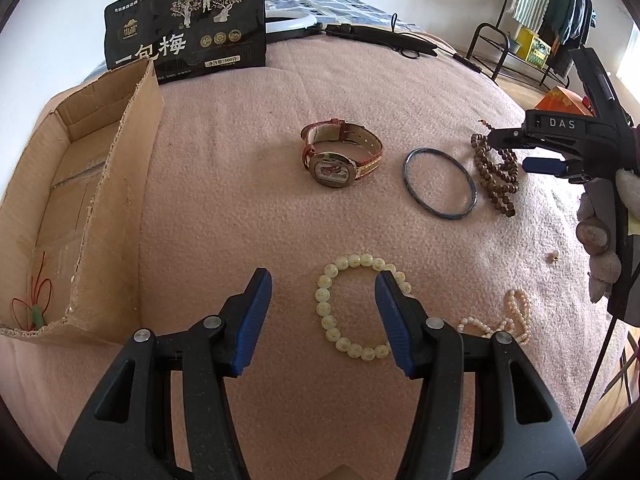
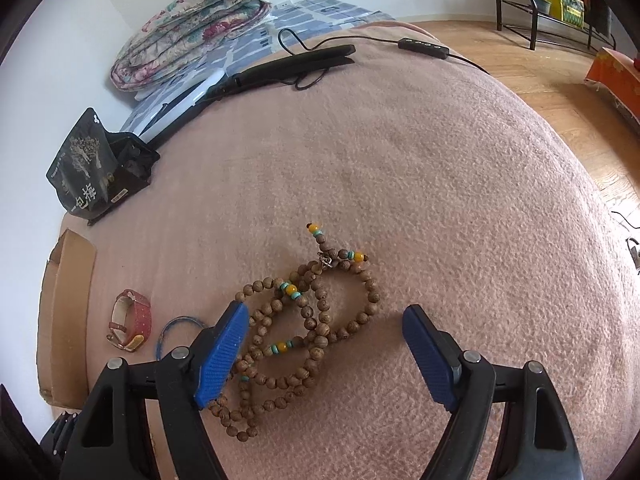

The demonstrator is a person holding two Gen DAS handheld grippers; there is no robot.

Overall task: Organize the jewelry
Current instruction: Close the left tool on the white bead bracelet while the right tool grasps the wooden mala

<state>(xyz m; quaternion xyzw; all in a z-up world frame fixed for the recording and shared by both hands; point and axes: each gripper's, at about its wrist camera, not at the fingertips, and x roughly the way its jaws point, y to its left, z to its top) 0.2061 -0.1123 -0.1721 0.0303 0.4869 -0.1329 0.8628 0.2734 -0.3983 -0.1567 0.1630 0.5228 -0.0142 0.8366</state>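
On a pink blanket (image 1: 248,184) lie a pale bead bracelet (image 1: 352,308), a red-strapped watch (image 1: 340,156), a blue bangle (image 1: 440,184), a brown wooden bead string (image 1: 496,176) and a small pearl strand (image 1: 508,320). My left gripper (image 1: 322,284) is open just above the pale bracelet, its right finger over the bracelet's right side. My right gripper (image 2: 324,324) is open over the wooden bead string (image 2: 308,328); it also shows in the left wrist view (image 1: 516,152). The watch (image 2: 130,320) and bangle (image 2: 176,332) lie to its left.
An open cardboard box (image 1: 80,200) stands at the left with a red cord item (image 1: 34,304) inside. A black snack bag (image 1: 188,20) stands behind it. A ring light with cable (image 2: 280,68) and folded quilt (image 2: 192,28) lie at the back. A small earring (image 1: 554,256) lies at the right.
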